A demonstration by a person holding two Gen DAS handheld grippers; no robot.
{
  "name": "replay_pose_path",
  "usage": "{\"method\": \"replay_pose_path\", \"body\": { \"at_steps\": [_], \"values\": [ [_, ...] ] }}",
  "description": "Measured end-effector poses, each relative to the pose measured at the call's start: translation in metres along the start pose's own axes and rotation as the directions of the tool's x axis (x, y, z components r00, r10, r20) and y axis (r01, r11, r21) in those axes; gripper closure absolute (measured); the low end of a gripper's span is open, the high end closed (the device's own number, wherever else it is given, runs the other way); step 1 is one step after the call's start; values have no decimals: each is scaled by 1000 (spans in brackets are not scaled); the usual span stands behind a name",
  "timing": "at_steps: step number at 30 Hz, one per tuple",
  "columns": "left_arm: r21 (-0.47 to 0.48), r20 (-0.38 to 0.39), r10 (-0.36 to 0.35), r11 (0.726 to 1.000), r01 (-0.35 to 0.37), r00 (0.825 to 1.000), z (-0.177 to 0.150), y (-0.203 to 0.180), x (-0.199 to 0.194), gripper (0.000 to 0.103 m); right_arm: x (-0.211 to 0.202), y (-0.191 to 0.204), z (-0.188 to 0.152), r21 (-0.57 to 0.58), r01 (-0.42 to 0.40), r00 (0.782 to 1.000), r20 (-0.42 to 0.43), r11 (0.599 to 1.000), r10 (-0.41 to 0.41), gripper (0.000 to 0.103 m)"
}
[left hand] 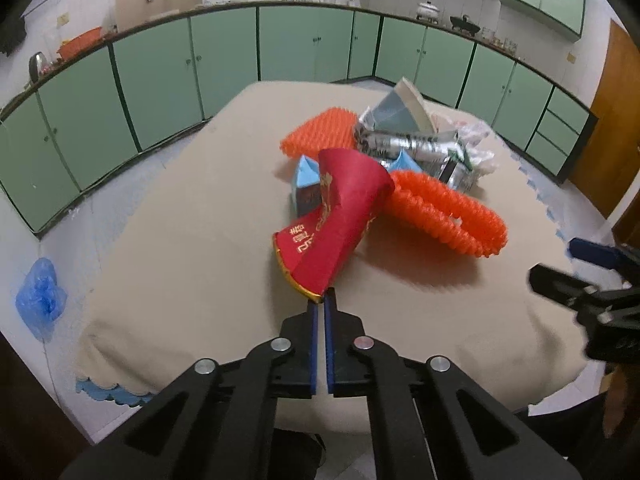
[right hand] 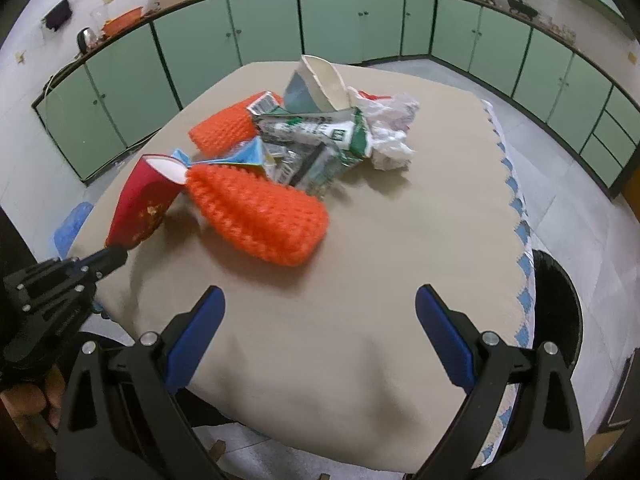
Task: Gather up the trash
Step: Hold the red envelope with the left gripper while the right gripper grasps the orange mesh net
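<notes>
A pile of trash lies on the beige-covered table [left hand: 180, 240]. My left gripper [left hand: 322, 300] is shut on the rim of a red paper cup [left hand: 340, 216] with gold lettering, held tilted at the pile's near edge; the cup also shows in the right wrist view [right hand: 142, 208]. Behind it lie two orange foam nets [left hand: 444, 212] [left hand: 320, 132], a blue carton [left hand: 306, 184], a crushed milk carton [right hand: 316, 132], a pale paper cup [right hand: 320, 84] and a crumpled plastic bag [right hand: 388, 128]. My right gripper [right hand: 320, 308] is open and empty above the table's near side.
A black trash bin [right hand: 560, 304] stands by the table's right edge. Green kitchen cabinets [left hand: 160, 72] line the walls around. A blue plastic bag [left hand: 40, 296] lies on the floor to the left. A brown door [left hand: 616, 120] is at the far right.
</notes>
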State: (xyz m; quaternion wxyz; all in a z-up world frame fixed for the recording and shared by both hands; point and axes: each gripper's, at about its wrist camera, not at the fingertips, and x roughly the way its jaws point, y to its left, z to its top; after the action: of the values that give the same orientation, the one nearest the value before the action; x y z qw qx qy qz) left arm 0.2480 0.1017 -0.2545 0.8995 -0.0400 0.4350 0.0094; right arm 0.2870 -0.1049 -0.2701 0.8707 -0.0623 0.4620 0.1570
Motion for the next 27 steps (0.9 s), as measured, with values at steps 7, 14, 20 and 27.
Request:
{"method": "replay_pose_path", "body": {
  "at_steps": [7, 14, 20, 27],
  "values": [
    [-1, 48, -2, 1000, 2, 999, 14, 5, -31, 100, -3, 11, 5, -16, -17, 1000, 10, 1000, 17, 10],
    [-8, 47, 21, 1000, -21, 999, 9, 15, -30, 100, -2, 23, 10, -24, -35, 999, 18, 999, 35, 10],
    [-4, 74, 34, 999, -34, 997, 18, 30, -26, 100, 16, 35, 18, -30, -38, 999, 10, 999, 39, 10],
    [-17, 54, 13, 1000, -12, 998, 17, 38, -14, 100, 63, 40, 23, -27, -20, 998, -67, 999, 18, 39]
  ]
}}
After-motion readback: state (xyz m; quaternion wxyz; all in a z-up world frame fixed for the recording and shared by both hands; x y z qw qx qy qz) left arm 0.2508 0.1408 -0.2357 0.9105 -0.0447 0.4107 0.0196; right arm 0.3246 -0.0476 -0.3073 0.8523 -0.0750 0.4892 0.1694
